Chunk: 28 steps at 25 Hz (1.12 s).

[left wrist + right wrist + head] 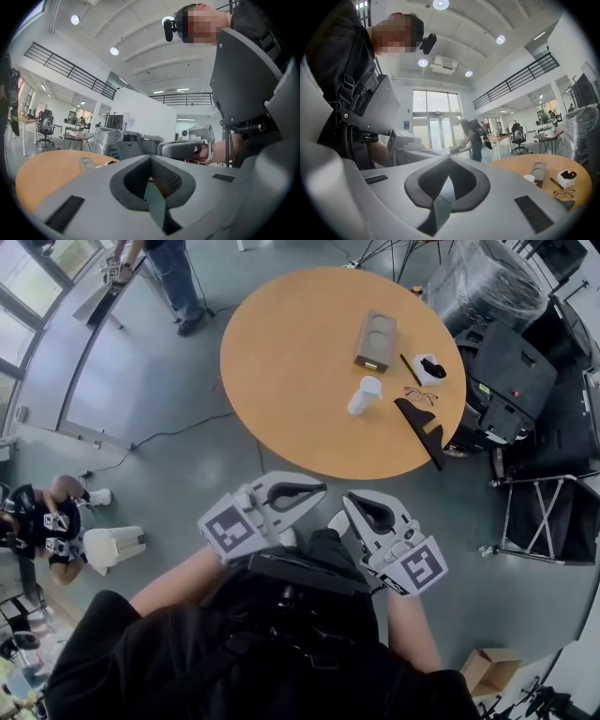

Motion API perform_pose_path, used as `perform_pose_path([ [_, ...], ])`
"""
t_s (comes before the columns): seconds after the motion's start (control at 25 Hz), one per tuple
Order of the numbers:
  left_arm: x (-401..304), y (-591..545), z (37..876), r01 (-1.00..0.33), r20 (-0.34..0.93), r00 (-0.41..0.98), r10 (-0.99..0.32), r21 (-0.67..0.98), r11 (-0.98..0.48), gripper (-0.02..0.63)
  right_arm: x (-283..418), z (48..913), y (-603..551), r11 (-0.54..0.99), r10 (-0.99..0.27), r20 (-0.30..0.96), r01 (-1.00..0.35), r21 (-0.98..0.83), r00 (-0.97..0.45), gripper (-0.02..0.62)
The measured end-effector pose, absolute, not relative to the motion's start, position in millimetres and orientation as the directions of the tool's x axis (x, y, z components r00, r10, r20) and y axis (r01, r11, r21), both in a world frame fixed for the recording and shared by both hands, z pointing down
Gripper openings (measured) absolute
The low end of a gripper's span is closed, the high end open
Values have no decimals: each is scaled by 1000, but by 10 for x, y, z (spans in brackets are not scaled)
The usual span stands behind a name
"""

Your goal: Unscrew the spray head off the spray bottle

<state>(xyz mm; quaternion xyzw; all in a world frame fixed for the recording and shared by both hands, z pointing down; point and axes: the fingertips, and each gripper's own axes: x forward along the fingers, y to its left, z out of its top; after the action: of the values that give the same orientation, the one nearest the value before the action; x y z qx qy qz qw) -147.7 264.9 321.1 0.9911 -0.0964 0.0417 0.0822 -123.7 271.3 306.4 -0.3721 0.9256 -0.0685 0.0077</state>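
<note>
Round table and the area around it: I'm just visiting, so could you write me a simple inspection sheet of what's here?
Surface: round orange-brown wooden table, mostly bare.
Job's things: white cylindrical bottle, upright near the table's right side; its spray head is too small to make out.
Clutter: brown cardboard box, wire-rimmed glasses, black angular piece, small white holder.
Grippers: left gripper and right gripper, jaws together, nothing between them, both held short of the table.
Cables: black cable runs left of the table.
Surroundings: black cases, seated person, standing person.
</note>
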Motion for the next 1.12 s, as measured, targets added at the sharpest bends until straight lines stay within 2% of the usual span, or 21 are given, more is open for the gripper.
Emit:
perform_pose_path([
  [1.12, 353, 1841, 3353, -324, 193, 935, -296, 135, -936, 28, 518, 3204, 1735, 807, -571, -17, -557, -194, -821, 6],
])
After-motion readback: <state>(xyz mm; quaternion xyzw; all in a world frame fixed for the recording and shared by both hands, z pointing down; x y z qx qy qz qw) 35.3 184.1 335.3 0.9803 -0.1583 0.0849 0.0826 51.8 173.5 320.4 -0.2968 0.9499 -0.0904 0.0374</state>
